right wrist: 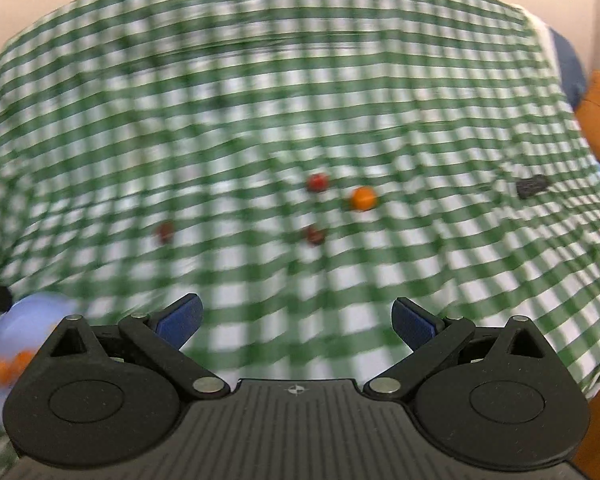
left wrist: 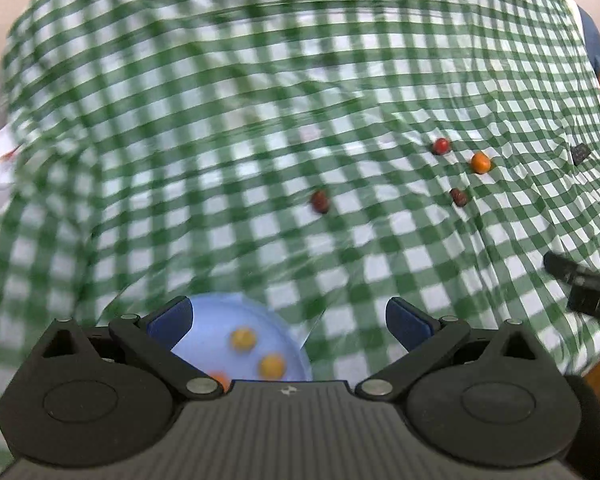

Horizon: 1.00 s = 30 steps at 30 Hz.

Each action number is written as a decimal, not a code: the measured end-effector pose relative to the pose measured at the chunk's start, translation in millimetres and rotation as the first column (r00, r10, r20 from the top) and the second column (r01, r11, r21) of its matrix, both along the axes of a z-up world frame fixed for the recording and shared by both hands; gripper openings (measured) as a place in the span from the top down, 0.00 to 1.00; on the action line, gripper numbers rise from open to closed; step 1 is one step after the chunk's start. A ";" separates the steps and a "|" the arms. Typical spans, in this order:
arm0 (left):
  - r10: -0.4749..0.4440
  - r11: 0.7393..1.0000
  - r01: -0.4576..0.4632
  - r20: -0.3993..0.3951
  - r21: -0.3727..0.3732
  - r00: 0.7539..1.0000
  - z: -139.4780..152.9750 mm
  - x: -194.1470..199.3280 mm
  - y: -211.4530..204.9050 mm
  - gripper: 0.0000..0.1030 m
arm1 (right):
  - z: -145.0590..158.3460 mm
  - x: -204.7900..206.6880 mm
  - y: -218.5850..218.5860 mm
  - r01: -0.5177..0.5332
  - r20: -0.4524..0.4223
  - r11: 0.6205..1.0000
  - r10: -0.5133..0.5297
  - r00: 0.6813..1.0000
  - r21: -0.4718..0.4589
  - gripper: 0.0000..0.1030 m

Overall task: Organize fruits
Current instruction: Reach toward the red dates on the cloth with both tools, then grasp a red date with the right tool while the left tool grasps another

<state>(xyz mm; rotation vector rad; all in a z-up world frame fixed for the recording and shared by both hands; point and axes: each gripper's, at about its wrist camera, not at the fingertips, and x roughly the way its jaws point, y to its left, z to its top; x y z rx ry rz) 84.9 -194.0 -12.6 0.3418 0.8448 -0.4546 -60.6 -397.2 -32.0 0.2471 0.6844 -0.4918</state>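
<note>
Fruits lie loose on the checked table: from our left gripper, fingers spread and empty, an orange one sits beyond the blue plate. From our right gripper, likewise spread, rushing risks rolling it away.

Both cams sit behind their tool, looking forward and down over the table with its green check cloth. Left wrist view hangs close above the blue plate, which shows between the left tool fingers. Right wrist view sits further right, with the same plate at its lower left edge (blurred). Shared: the loose fruits mid-table, e.g. the orange one, and a small dark object far right.
</note>
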 end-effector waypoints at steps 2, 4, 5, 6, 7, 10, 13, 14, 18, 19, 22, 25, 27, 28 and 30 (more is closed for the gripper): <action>-0.023 1.000 0.023 0.004 0.016 1.000 -11.1 17.3 -23.4 0.00 | -9.5 9.5 -25.8 0.019 0.017 1.000 -0.019 1.000 -0.003 0.03; -0.035 0.999 0.035 -0.003 0.029 0.999 -24.5 36.8 -42.8 0.00 | -23.0 26.2 -48.3 -0.003 0.038 1.000 0.003 0.999 -0.002 0.06; -0.035 0.999 0.035 -0.009 0.030 0.999 -30.7 45.9 -49.4 0.00 | -29.2 35.7 -54.3 -0.023 0.037 1.000 0.023 0.999 -0.006 0.13; -0.034 0.999 0.034 -0.014 0.029 0.999 -37.0 56.6 -56.1 0.00 | -38.4 47.5 -61.2 -0.058 0.036 0.998 0.059 0.998 -0.016 0.24; -0.030 0.999 0.030 -0.016 0.029 0.999 -44.2 68.5 -62.6 0.00 | -46.4 60.7 -66.4 -0.089 0.032 0.996 0.090 0.995 -0.024 0.30; -0.021 0.999 0.021 -0.007 0.044 1.000 -64.9 100.3 -79.0 0.00 | -70.3 99.5 -78.2 -0.159 0.003 0.987 0.159 0.987 -0.026 0.49; -0.025 0.998 0.026 -0.018 0.053 1.000 -87.0 130.8 -93.4 0.02 | -91.6 130.0 -85.5 -0.192 -0.016 0.981 0.191 0.981 -0.043 0.52; -0.028 0.998 0.029 -0.030 0.052 0.999 -94.2 140.1 -97.1 0.04 | -98.0 138.4 -86.2 -0.197 -0.025 0.979 0.196 0.980 -0.043 0.55; -0.049 0.996 0.053 -0.059 0.075 0.997 -120.5 170.5 -108.5 0.20 | -126.7 165.4 -97.0 -0.208 -0.071 0.978 0.207 0.976 -0.010 0.73; -0.050 0.995 0.055 -0.060 0.081 0.997 -125.1 175.4 -109.6 0.20 | -132.1 169.7 -98.2 -0.210 -0.080 0.978 0.209 0.975 -0.003 0.74; -0.054 0.997 0.058 -0.068 0.059 0.996 -134.0 188.6 -112.5 0.20 | -142.7 174.6 -99.5 -0.207 -0.079 0.978 0.207 0.975 0.011 0.74; -0.072 0.996 0.077 -0.108 0.043 0.992 -142.3 197.0 -117.6 0.35 | -145.6 176.8 -96.0 -0.221 -0.066 0.975 0.219 0.973 -0.013 0.74; -0.091 0.996 0.093 -0.123 0.014 0.988 -140.9 195.9 -118.2 0.62 | -145.7 177.4 -93.7 -0.233 -0.071 0.972 0.231 0.970 -0.024 0.80; -0.100 0.995 0.103 -0.125 0.014 0.987 -138.4 193.3 -119.0 0.75 | -143.4 176.9 -92.3 -0.234 -0.076 0.972 0.231 0.970 -0.031 0.80; -0.101 0.995 0.103 -0.118 0.011 0.988 -132.1 186.6 -118.2 0.75 | -137.4 173.1 -91.1 -0.219 -0.070 0.975 0.216 0.974 -0.044 0.80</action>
